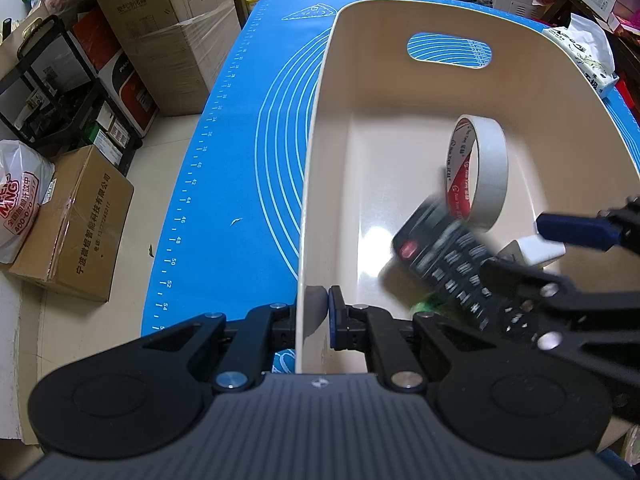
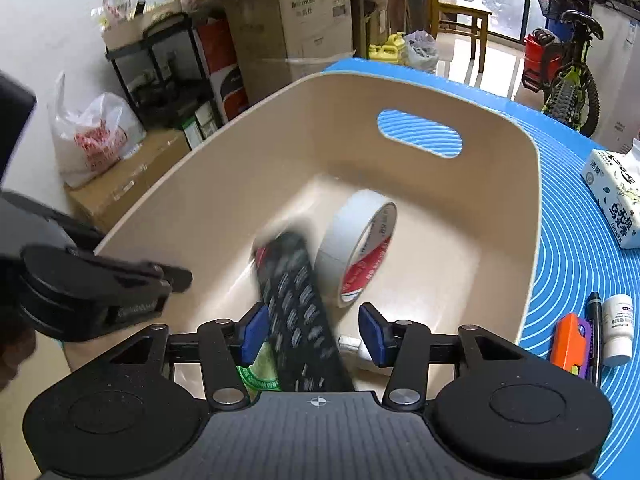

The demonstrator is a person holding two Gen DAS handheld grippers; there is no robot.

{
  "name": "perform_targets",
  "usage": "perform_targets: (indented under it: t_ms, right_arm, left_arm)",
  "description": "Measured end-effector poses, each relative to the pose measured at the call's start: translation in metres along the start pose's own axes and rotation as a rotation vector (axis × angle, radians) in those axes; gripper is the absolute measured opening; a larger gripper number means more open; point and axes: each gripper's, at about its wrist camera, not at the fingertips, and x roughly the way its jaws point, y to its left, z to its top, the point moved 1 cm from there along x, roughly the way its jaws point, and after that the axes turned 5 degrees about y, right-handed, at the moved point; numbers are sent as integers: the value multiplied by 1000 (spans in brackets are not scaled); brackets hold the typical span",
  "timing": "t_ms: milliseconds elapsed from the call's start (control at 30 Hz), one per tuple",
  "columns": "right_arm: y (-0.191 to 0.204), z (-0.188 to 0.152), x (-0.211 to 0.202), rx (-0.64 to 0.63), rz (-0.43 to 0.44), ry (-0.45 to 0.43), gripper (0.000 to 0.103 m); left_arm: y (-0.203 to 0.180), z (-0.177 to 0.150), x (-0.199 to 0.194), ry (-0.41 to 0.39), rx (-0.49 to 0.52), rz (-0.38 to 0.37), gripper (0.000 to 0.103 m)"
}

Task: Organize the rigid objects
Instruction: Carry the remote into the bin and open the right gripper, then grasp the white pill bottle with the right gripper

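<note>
A: On the left, why is the left hand-held gripper (image 1: pixel 320 312) clamped on the side wall of the cream plastic bin with cut-out handles (image 1: pixel 316 160)?

B: Its jaws are clenched on the rim, one pad outside and one inside. That looks like bracing: the bin sits on the blue silicone baking mat (image 1: pixel 240 128) that covers the worktop, and a pinned wall would keep it from sliding while things drop in.

A: And in the middle of the bin?

B: A black remote control with grey buttons and a red power key (image 2: pixel 298 304), blurred, lies tilted between the blue pads of the right hand-held gripper (image 2: pixel 316 334). The jaws stand released, with a gap on either side of the remote, so it appears let go and falling or settling into the bin. A roll of white masking tape with a red-printed core (image 2: pixel 356 244) stands on edge just beside it, and something green and a white object lie beneath, too hidden to name.

A: What waits on the right?

B: On the mat outside the bin: an orange plastic piece (image 2: pixel 568 338), a black pen (image 2: pixel 595 320), a small white bottle (image 2: pixel 618 328) and a tissue pack (image 2: pixel 614 196). Likely the next candidates.
</note>
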Motion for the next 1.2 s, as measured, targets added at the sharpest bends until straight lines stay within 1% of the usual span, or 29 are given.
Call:
perform_targets:
  t_ms: [33, 67, 167, 333, 433, 533, 667, 800, 933, 1033, 1133, 1200]
  right_arm:
    - [-1, 1, -4, 3, -3, -11, 62]
    - [-1, 2, -8, 4, -4, -25, 65]
    - [-9, 7, -27, 27, -5, -86, 76]
    - [-37, 13, -55, 98, -9, -169, 76]
    - [-58, 15, -70, 139, -42, -214, 76]
    - [-87, 15, -82, 174, -86, -230, 76]
    - [-131, 11, -90, 250, -143, -231, 76]
    - [-166, 5, -86, 317, -205, -224, 76]
    - [-198, -7, -67, 409, -241, -189, 76]
    - [-216, -21, -49, 454, -296, -151, 76]
    - [-235, -34, -32, 510, -303, -122, 76]
    - [-242, -39, -24, 526, -321, -105, 76]
  left_arm:
    - [0, 0, 0, 1, 0, 0, 10]
    - [0, 0, 0, 1, 0, 0, 10]
    - [0, 1, 0, 1, -1, 0, 10]
    - [0, 0, 0, 0, 0, 0, 10]
    - [0, 0, 0, 0, 1, 0, 10]
    - [-1, 0, 0, -3, 6, 2, 10]
    - [-2, 0, 0, -4, 6, 4, 11]
    - [-2, 0, 0, -3, 6, 5, 11]
    - [-2, 0, 0, -5, 8, 7, 11]
    - [-1, -1, 0, -6, 11, 8, 11]
    - [-1, -1, 0, -6, 12, 8, 11]
    - [-1, -1, 1, -6, 15, 7, 11]
